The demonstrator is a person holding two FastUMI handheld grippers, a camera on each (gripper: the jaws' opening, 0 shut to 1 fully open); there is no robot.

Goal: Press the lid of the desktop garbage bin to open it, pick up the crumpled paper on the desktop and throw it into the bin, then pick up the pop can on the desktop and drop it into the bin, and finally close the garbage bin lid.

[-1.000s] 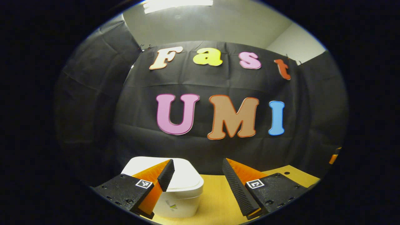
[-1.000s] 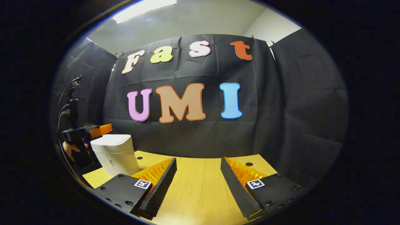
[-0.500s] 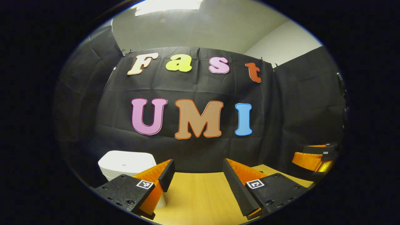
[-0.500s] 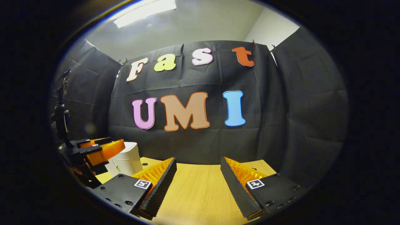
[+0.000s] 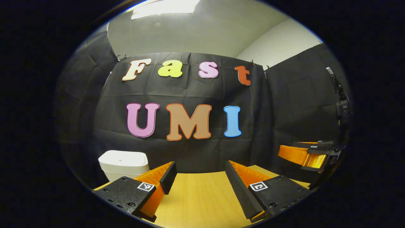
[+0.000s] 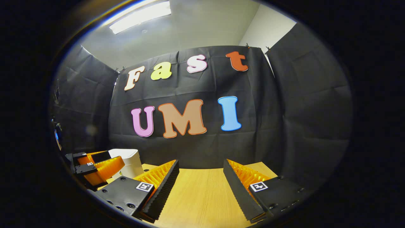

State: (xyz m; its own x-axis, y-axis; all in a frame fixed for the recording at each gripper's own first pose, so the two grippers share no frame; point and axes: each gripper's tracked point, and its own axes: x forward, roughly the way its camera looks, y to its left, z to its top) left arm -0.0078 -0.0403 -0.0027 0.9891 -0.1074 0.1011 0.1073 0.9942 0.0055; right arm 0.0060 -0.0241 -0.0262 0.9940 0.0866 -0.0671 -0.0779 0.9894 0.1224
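With both units held low and roughly level over the desktop [image 5: 193,196], the left gripper [image 5: 199,172] points at the booth's back wall, fingers spread wide with bare wood between them, nothing gripped. Garbage bin [image 5: 124,163] is the landmark: white, lid down flat, standing at the far edge of the desktop against the wall. In the left gripper view the bin sits just behind and outboard of the left finger [image 5: 167,177], apart from it, no contact. Right gripper [image 6: 201,172] is likewise spread, empty, aimed at the same wall, well to the right of the bin. In the right gripper view the bin [image 6: 128,161] shows far left, partly hidden by the left gripper [image 6: 98,166], which sits just in front of it; whether they touch I can't tell. In the left gripper view the right gripper [image 5: 305,155] hangs far from the bin at the right edge, fingers seen side-on, above the desktop.
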